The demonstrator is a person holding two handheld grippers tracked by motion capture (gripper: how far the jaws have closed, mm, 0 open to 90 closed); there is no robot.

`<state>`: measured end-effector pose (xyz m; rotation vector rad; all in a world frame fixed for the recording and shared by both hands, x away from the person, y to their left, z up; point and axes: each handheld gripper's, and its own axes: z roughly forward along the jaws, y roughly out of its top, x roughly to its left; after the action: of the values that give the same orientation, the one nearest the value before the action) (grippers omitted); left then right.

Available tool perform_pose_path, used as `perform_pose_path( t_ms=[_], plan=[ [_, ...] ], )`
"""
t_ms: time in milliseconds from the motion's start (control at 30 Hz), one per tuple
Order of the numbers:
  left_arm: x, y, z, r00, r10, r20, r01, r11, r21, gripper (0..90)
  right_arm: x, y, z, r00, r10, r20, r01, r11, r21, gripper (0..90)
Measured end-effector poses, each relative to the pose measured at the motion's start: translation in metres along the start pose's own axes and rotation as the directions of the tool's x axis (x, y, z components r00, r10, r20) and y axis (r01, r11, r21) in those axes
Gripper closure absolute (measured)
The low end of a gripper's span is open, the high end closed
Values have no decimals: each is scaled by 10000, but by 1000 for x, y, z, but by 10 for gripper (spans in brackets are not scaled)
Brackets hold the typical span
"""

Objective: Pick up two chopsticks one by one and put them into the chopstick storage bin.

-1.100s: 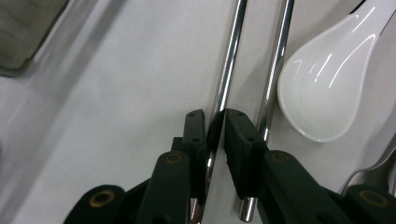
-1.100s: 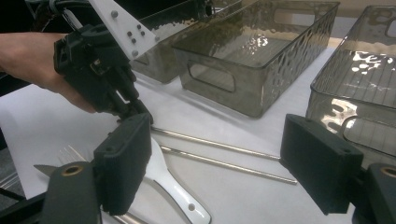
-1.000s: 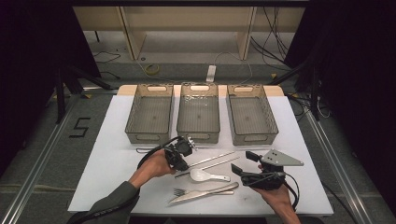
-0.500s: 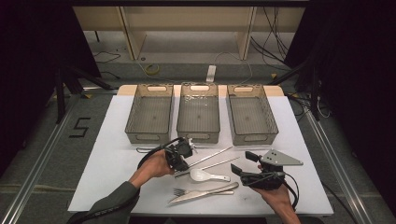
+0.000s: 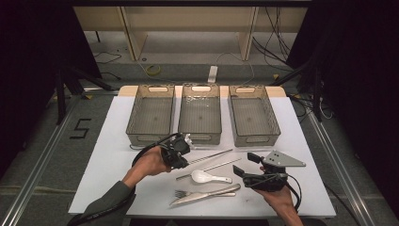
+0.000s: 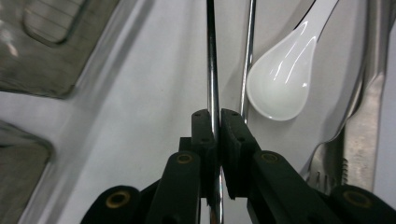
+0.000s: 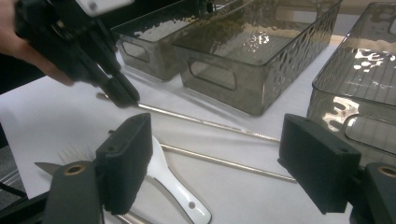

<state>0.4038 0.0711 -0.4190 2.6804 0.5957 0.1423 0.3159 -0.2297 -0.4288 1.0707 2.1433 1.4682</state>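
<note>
My left gripper (image 5: 184,159) is shut on one end of a thin metal chopstick (image 5: 211,155); in the left gripper view the pads (image 6: 232,135) clamp the chopstick (image 6: 211,56), which runs straight ahead. A second chopstick (image 5: 209,168) lies parallel to it, beside a white ceramic spoon (image 5: 209,177). A knife (image 5: 209,193) and a fork (image 5: 181,193) lie nearer the front edge. My right gripper (image 5: 246,165) hovers open at the right, with nothing between its pads (image 7: 126,158). From there I see the left gripper (image 7: 119,93) and the held chopstick (image 7: 210,123).
Three smoky clear plastic bins stand in a row at the back of the white table: left (image 5: 146,139), middle (image 5: 200,138), right (image 5: 256,140). All look empty. Bare white tabletop (image 5: 108,165) lies to the left of the cutlery.
My left gripper has risen slightly with the chopstick's end clamped in it. The right gripper has kept still.
</note>
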Motion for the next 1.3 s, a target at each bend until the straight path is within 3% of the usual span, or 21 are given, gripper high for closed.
perform_pose_path(
  t_ms=[233,367,467,567,733,767,800,833,867,933,967,1000,1033,1067,1100,1133,1267,1300],
  plan=[
    [-1,2,-22,9999,-64,-150,55,9983,-584,844,0,0,0,10000,-4,-1,4,10000,15,266],
    [5,-1,-40,9989,-319,-337,279,9935,-1108,844,0,0,0,10000,0,7,0,10000,28,266],
    [8,-3,-50,9978,-376,-538,307,9918,-1239,844,0,0,0,10000,12,12,-12,10000,21,266],
    [15,-7,-63,9956,-700,-630,589,9848,-1636,844,-1,0,0,10000,-5,24,5,10000,43,266],
    [36,-18,-80,9826,-1574,-984,1318,9648,-2275,844,-1,-1,0,10000,37,57,-38,10000,48,267],
    [36,-18,-80,9826,-1574,-984,1318,9648,-2275,844,-1,-1,0,10000,45,62,-46,10000,49,266],
    [48,-23,-84,9724,-2015,-1179,1668,9530,-2531,844,-2,-1,1,10000,63,59,-63,10000,44,267],
    [52,-25,-85,9697,-2147,-1165,1786,9486,-2613,844,-2,-1,1,10000,64,64,-64,10000,48,267],
    [59,-28,-86,9631,-2378,-1261,1967,9415,-2737,844,-2,-1,1,10000,63,68,-63,10000,48,267],
    [68,-32,-87,9542,-2686,-1315,2238,9330,-2818,844,-1,-1,1,10000,48,69,-49,10000,78,266],
    [68,-32,-87,9542,-2686,-1315,2238,9330,-2818,844,-1,-1,1,10000,42,75,-43,10000,79,267],
    [73,-34,-88,9465,-2917,-1378,2435,9262,-2879,844,-1,-1,1,10000,42,75,-43,10000,79,267],
    [78,-35,-88,9442,-2984,-1394,2505,9254,-2843,844,-2,-1,1,9999,81,69,-81,9999,63,267],
    [86,-38,-89,9344,-3224,-1518,2689,9175,-2931,844,-2,-1,1,9999,81,71,-82,9999,67,267],
    [86,-38,-89,9344,-3224,-1518,2689,9175,-2931,844,-2,-1,1,9999,70,76,-70,9999,87,267],
    [94,-41,-90,9226,-3512,-1595,2919,9061,-3063,844,-2,-1,1,9999,66,81,-67,9999,88,267],
    [110,-48,-92,9035,-3979,-1590,3358,8881,-3140,844,-2,-1,1,9999,66,78,-67,9999,88,268],
    [115,-50,-92,8961,-4128,-1630,3466,8803,-3239,844,-2,-1,1,9999,53,85,-54,9999,95,268]
  ],
)
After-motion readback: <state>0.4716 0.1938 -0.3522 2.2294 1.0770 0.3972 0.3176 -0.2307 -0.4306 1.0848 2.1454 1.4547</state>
